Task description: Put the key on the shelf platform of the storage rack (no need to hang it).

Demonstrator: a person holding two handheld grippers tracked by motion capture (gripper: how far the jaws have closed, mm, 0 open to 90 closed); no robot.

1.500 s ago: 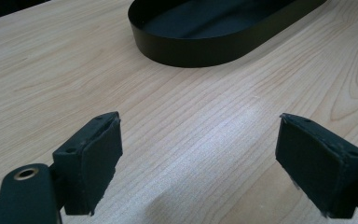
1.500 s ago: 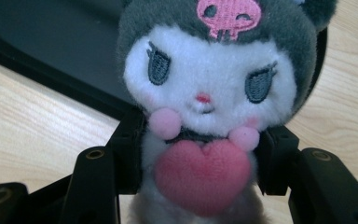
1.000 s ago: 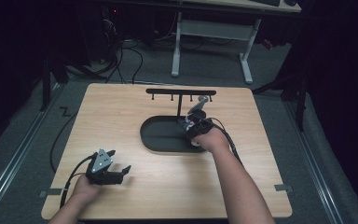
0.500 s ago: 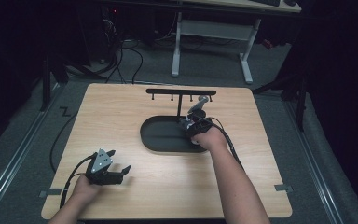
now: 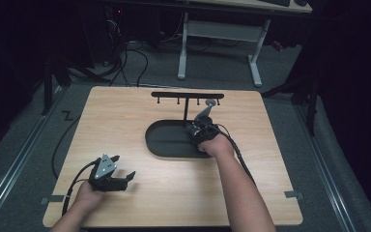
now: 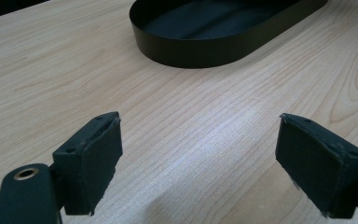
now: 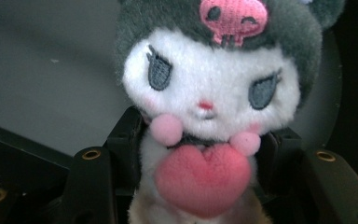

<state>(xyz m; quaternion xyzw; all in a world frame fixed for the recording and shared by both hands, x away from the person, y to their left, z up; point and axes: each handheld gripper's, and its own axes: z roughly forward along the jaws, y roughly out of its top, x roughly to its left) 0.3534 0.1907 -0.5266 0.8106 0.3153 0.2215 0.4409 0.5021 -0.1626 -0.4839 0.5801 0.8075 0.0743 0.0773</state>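
Over the black oval tray (image 5: 166, 145) on the worktop (image 5: 125, 116), the right tool (image 7: 200, 154) grips a plush toy (image 7: 209, 102) by its body, jaws having just eased slightly wider. The toy stands upright between them, long axis vertical, face toward the camera. The left tool (image 6: 200, 158) rests wide open, holding nothing.

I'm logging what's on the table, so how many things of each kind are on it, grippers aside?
Plush toy: 1
Black oval tray: 1
Black hook rack: 1
Total: 3
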